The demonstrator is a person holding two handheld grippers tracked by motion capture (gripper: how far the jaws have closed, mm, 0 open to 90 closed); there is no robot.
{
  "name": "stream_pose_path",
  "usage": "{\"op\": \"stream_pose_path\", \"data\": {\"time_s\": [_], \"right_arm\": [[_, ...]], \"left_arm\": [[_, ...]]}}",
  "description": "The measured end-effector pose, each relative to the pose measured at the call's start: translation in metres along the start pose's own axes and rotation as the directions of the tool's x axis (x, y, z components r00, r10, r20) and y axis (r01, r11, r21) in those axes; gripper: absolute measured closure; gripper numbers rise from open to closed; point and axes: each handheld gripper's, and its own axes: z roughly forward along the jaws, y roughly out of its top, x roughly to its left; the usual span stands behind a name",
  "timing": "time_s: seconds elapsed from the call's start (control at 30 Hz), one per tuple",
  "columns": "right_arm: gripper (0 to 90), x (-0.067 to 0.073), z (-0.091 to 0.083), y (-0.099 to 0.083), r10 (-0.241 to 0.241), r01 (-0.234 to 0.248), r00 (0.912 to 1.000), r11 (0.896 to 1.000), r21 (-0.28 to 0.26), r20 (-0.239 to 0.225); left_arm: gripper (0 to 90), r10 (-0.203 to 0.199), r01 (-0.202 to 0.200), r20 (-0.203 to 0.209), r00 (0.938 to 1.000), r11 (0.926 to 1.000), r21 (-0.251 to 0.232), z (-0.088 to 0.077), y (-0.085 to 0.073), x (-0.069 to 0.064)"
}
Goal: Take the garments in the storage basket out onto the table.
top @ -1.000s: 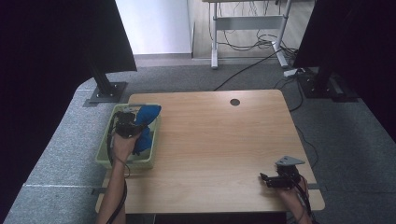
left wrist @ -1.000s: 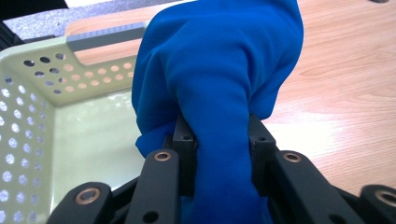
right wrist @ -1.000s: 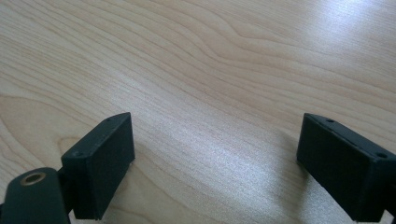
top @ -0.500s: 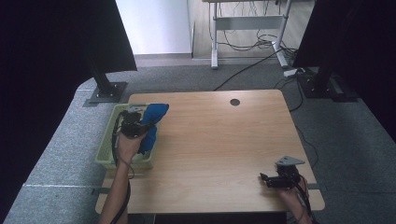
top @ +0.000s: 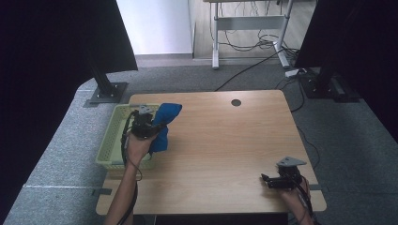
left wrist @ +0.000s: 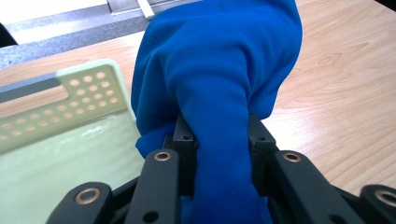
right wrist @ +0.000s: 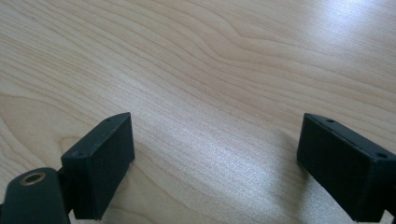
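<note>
A bright blue cloth (top: 164, 124) hangs bunched from my left gripper (top: 149, 125), which is shut on it above the right rim of a pale green perforated basket (top: 112, 140). In the left gripper view the blue cloth (left wrist: 219, 88) bulges up between the two black jaws, with the basket wall (left wrist: 70, 93) behind it at the left. My right gripper (top: 270, 180) rests low near the table's front right corner. Its two black fingers (right wrist: 100, 163) stand wide apart over bare wood, nothing between them.
The wooden table (top: 225, 154) has a round cable hole (top: 236, 102) near its far edge. Dark monitor stands (top: 105, 89) and cables lie on the grey floor beyond. Another desk frame (top: 248, 23) stands at the back.
My left gripper has carried the blue cloth up and to the right, from inside the basket to over its right rim. The right gripper has stayed in place.
</note>
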Motion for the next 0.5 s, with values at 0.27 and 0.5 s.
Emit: {"op": "stream_pose_path", "data": {"time_s": [0.27, 0.5], "right_arm": [[10.8, 0.0, 0.0, 0.0, -0.001, 0.001, 1.0, 1.0, 0.0, -0.001], [10.8, 0.0, 0.0, 0.0, -0.002, 0.002, 1.0, 1.0, 0.001, -0.001]], "left_arm": [[71.3, 0.013, -0.013, 0.027, 0.9996, 0.9999, 0.002, 0.008, -0.001, -0.012], [71.3, 0.019, -0.019, 0.049, 0.9986, 0.9998, -0.001, 0.011, -0.002, -0.022]]}}
